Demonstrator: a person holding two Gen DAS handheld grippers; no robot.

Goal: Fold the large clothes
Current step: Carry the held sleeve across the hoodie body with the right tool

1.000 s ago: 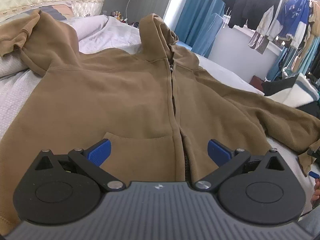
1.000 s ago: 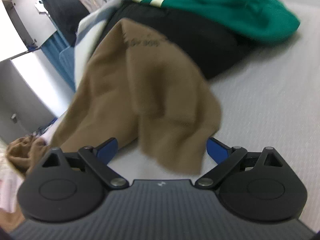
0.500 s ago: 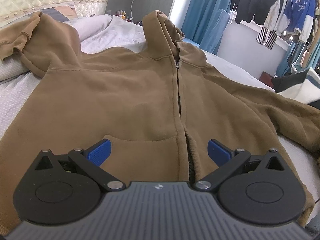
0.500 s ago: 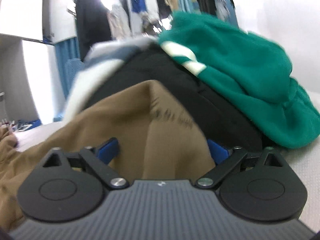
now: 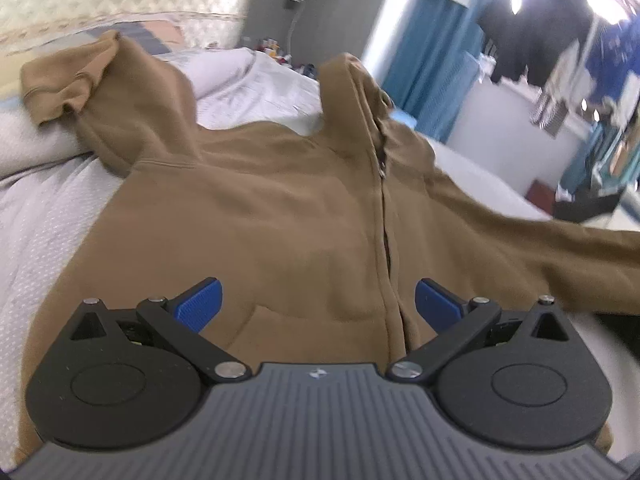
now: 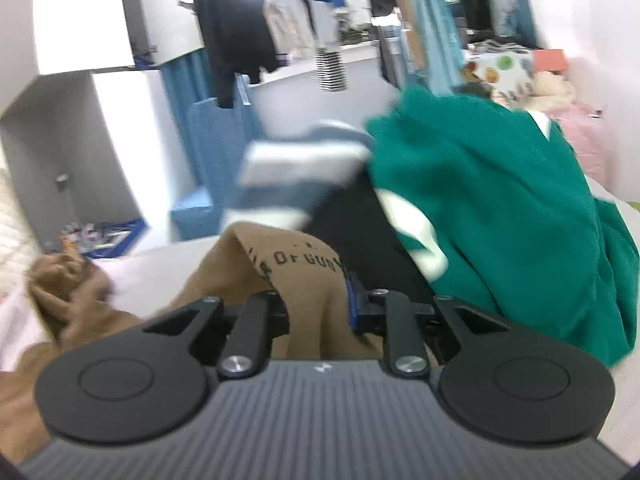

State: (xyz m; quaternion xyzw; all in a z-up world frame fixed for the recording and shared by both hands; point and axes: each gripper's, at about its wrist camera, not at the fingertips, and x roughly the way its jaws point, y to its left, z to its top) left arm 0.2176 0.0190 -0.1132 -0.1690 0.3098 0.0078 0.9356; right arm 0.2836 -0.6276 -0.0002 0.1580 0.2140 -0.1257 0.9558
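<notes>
- The left gripper hovers with jaws wide apart above the brown hoodie; the flat chest cloth ahead gives open passage.
- Bare bed sheet lies free along the hoodie's left edge.
- The upright hood blocks the far middle.
- The right gripper, clamped on the sleeve, has a green garment and a black garment piled close ahead and to its right.
- To its left, pale sheet stays open.

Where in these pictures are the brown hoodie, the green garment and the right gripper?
brown hoodie (image 5: 280,216): left wrist view, chest panel.
green garment (image 6: 500,200): right wrist view, its middle.
right gripper (image 6: 316,308): right wrist view, between fingertips clamping the sleeve.
</notes>
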